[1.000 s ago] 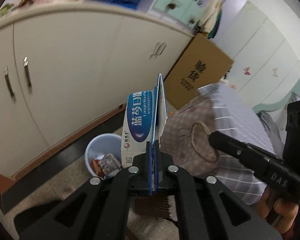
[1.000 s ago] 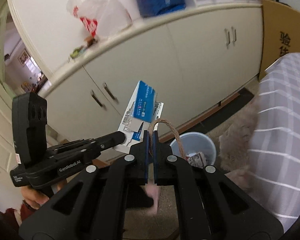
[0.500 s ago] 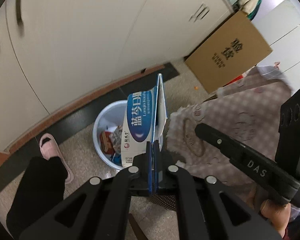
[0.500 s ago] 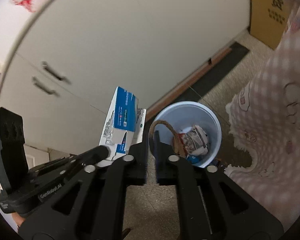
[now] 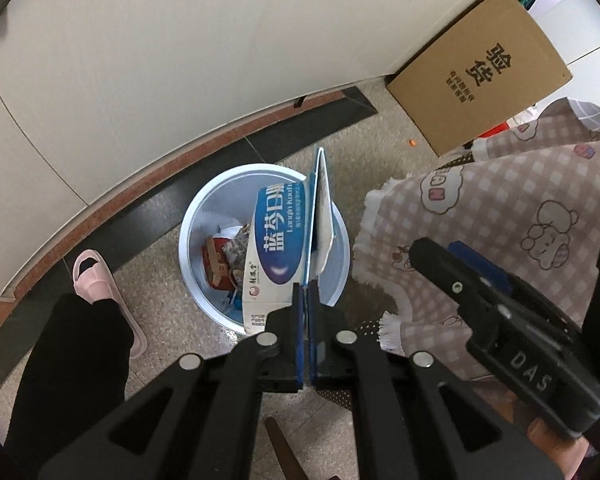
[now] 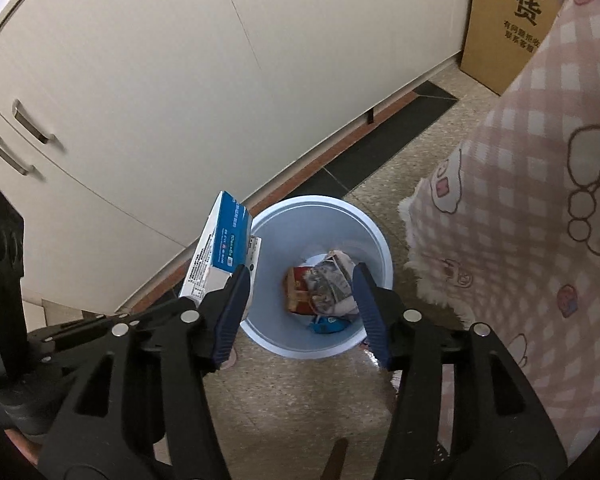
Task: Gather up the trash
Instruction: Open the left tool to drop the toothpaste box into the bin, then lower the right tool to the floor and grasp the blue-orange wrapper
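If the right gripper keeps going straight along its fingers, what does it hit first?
Most likely the trash in the bin: the open right gripper points down into its mouth, at the crumpled wrapper. Nothing shows between them, though depth is hard to judge.

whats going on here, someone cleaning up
A person with tongs in each hand is binning trash. The left tongs are shut on a blue and white toothpaste box, held over a pale blue wastebasket that already holds wrappers. The right tongs have just been opening above the basket, with nothing between them.
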`<action>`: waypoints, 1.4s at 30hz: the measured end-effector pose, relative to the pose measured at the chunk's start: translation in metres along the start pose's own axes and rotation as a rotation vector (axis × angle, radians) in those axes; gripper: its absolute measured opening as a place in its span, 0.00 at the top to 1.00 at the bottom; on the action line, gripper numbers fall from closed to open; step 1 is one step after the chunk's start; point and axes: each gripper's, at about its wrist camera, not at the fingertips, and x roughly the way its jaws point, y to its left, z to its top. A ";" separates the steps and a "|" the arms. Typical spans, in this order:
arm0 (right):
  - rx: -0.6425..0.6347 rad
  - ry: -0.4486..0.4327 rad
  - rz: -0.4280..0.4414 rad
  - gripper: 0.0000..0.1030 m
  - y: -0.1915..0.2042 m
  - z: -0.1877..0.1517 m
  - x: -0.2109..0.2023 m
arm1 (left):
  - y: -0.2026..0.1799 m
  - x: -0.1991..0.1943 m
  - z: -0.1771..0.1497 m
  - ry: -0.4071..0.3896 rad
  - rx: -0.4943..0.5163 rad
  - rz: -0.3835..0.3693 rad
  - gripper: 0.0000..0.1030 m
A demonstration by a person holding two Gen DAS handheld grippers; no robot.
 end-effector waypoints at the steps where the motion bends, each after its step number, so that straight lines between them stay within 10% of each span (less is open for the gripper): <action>1: -0.003 -0.004 -0.011 0.47 0.000 -0.002 -0.002 | -0.002 0.003 0.000 0.003 0.004 0.004 0.98; 13: 0.027 -0.058 -0.062 0.41 -0.032 -0.019 -0.019 | -0.019 0.016 0.013 -0.009 0.045 0.034 0.96; 19: 0.080 -0.051 -0.058 0.40 -0.043 -0.025 -0.024 | -0.017 0.015 0.016 -0.046 0.029 0.085 0.43; 28: 0.077 -0.021 -0.042 0.39 -0.040 -0.044 -0.023 | -0.001 0.012 0.001 -0.069 -0.014 0.091 0.34; 36: 0.100 0.058 -0.065 0.38 -0.041 -0.104 0.004 | 0.028 0.028 -0.068 -0.179 -0.109 0.143 0.26; 42: 0.207 0.207 -0.109 0.38 -0.071 -0.165 0.057 | 0.062 0.112 -0.137 -0.032 -0.266 0.197 0.26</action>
